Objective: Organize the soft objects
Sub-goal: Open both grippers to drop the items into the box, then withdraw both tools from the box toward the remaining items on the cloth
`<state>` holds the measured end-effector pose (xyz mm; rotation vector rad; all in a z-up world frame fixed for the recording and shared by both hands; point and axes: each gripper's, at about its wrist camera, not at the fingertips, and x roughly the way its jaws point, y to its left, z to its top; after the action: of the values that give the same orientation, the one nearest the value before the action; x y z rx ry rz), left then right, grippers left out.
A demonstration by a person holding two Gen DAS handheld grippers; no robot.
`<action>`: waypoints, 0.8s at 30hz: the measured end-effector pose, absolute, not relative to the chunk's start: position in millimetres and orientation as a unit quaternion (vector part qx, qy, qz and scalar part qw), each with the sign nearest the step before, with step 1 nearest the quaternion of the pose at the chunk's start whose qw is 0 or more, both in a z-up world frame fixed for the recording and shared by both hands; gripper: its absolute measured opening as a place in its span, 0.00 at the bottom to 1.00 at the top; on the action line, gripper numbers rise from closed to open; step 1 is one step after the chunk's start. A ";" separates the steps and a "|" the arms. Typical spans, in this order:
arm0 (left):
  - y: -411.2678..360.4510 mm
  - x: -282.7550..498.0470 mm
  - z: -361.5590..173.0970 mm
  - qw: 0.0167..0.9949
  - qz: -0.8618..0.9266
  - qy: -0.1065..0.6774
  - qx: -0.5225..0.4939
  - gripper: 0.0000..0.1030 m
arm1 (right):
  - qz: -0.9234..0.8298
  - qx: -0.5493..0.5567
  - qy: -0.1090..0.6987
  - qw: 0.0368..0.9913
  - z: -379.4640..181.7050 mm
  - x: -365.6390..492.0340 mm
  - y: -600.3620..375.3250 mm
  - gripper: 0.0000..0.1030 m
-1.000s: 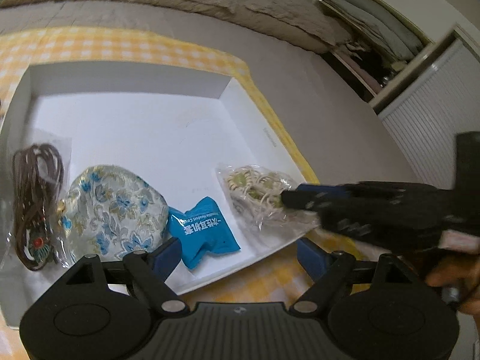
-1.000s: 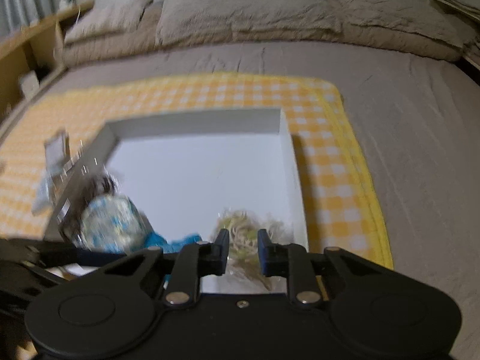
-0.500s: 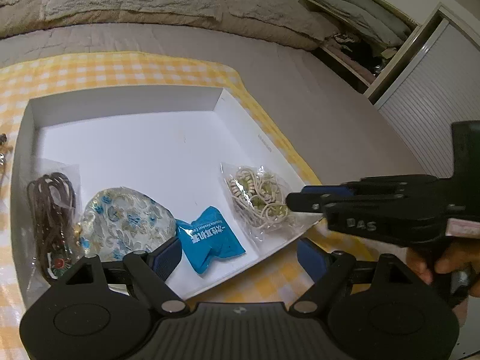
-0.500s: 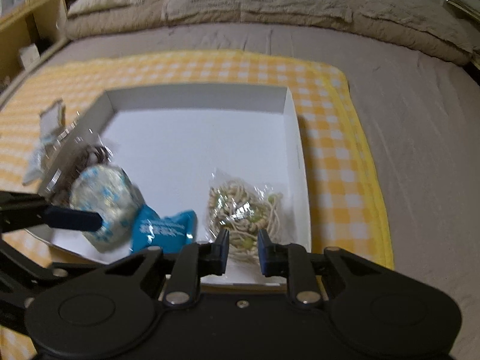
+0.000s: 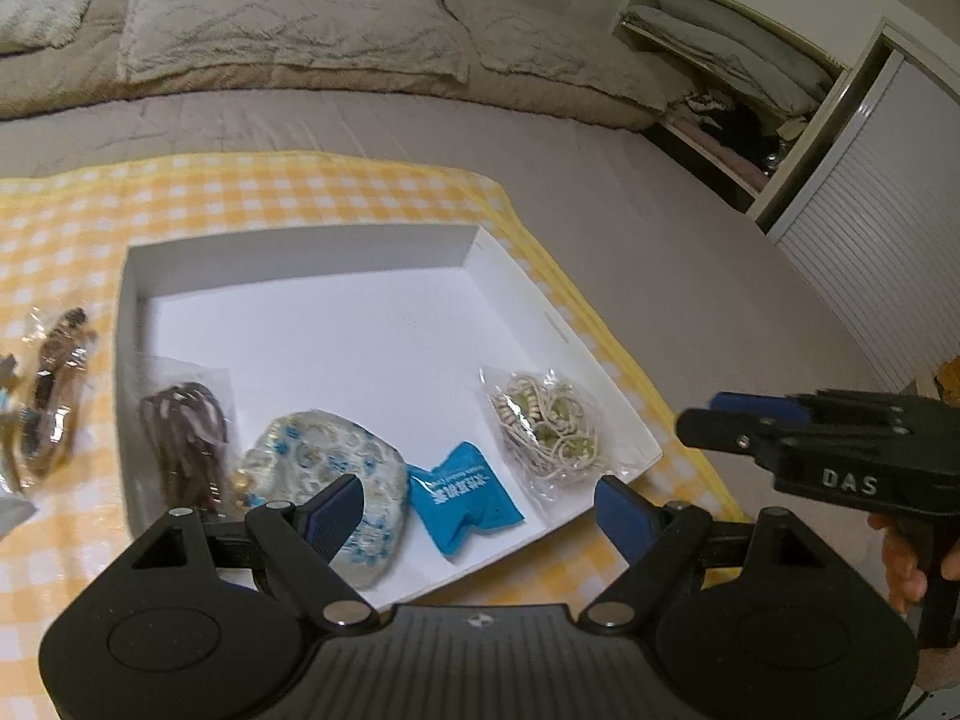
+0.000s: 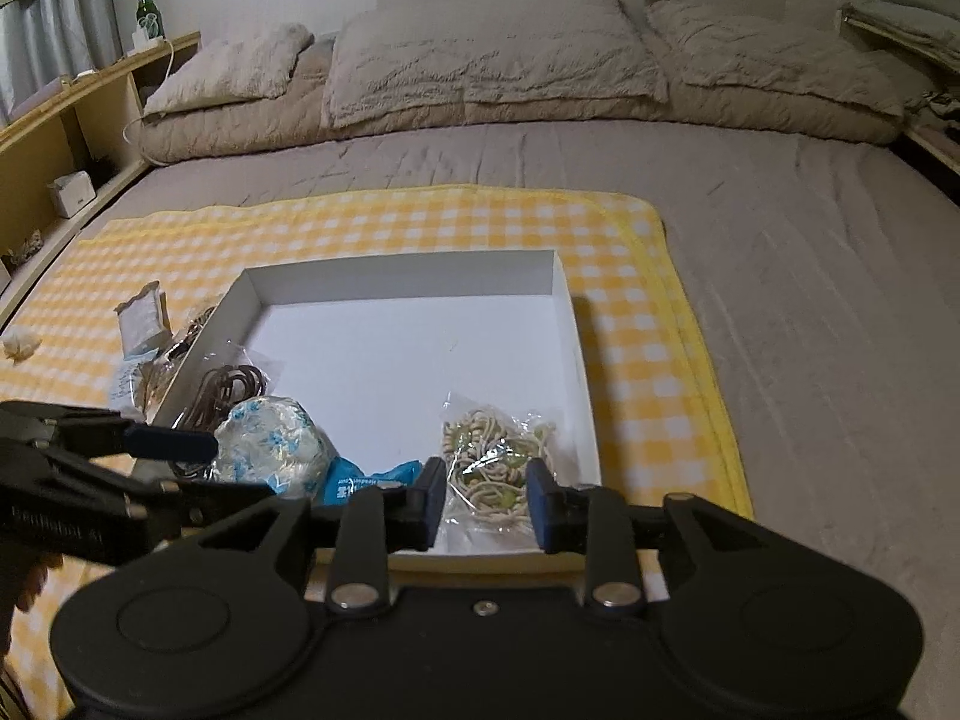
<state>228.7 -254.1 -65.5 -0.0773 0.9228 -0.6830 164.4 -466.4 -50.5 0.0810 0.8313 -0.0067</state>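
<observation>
A white shallow box [image 5: 300, 252] [image 6: 396, 276] lies on a yellow checked cloth [image 6: 420, 216]. In it lie a bag of brown cords [image 5: 183, 438], a blue floral pouch [image 5: 324, 462] [image 6: 270, 444], a blue packet [image 5: 462, 495] and a bag of beige cords [image 5: 549, 426] [image 6: 492, 462]. My left gripper [image 5: 477, 507] is open and empty, above the box's near edge. My right gripper [image 6: 486, 498] is open and empty, its fingers apart just in front of the beige cord bag.
Left of the box, on the cloth, lie a bagged brown item [image 5: 54, 396] and a white packet [image 6: 141, 318]. Pillows [image 6: 492, 60] line the far side of the grey bed. A shelf [image 6: 66, 138] stands at left, a wardrobe [image 5: 870, 240] at right.
Both grippers have pulled back and up from the box. My right gripper has let go of the beige cord bag, which now lies in the box.
</observation>
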 end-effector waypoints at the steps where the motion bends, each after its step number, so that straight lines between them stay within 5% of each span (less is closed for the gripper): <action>1: -251.7 227.8 -63.3 0.841 -0.321 0.434 -0.036 0.87 | -0.005 0.041 0.401 0.915 -48.7 161.1 -466.4 0.37; 7: -239.3 221.7 -50.2 0.854 -0.309 0.417 -0.035 0.99 | -0.017 0.037 0.381 0.924 -37.5 142.5 -463.6 0.64; 16: -227.0 211.8 -38.4 0.875 -0.287 0.391 -0.009 1.00 | -0.026 0.034 0.357 0.933 -24.8 121.0 -454.2 0.95; 24: -214.9 207.4 -35.0 0.890 -0.261 0.374 0.015 1.00 | -0.047 0.041 0.355 0.933 -24.4 113.2 -453.6 1.00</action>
<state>207.4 -214.9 -35.0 0.0309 0.7763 -0.5418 113.2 -453.6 -24.4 0.0831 0.7269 -0.0957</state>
